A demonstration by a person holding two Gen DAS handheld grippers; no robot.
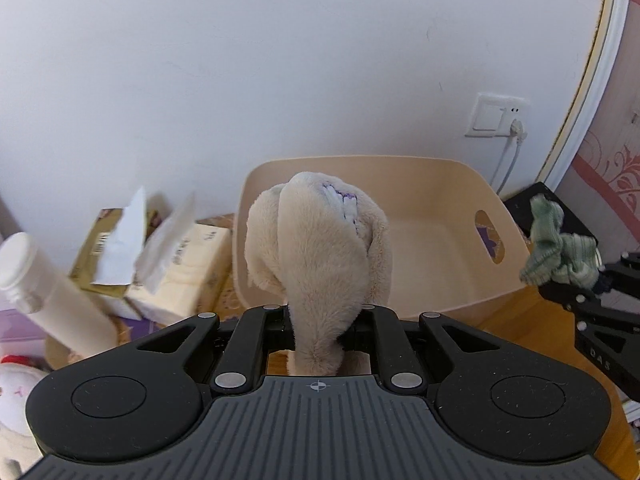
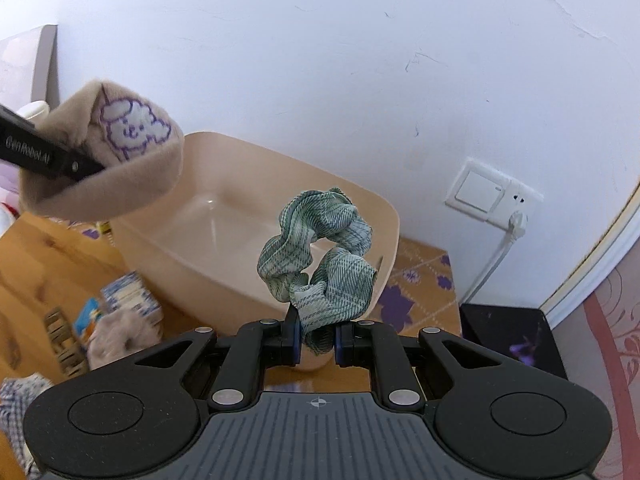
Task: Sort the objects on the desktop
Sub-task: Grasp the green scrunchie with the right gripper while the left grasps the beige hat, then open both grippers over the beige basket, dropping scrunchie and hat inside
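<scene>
Scrunchie [image 2: 320,256] and headband [image 1: 320,248] above bare basin [image 1: 432,200].

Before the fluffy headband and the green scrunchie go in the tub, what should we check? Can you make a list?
1. Left tool shut on the headband: ok.
2. Right tool shut on the scrunchie: ok.
3. Tub has room inside: ok, what shows of it looks bare.
4. Headband is over the tub: cannot tell, it looks near the left rim.
5. Scrunchie is over the tub: cannot tell, it may hang in front of the near wall.
6. The two tools are apart: ok.
</scene>
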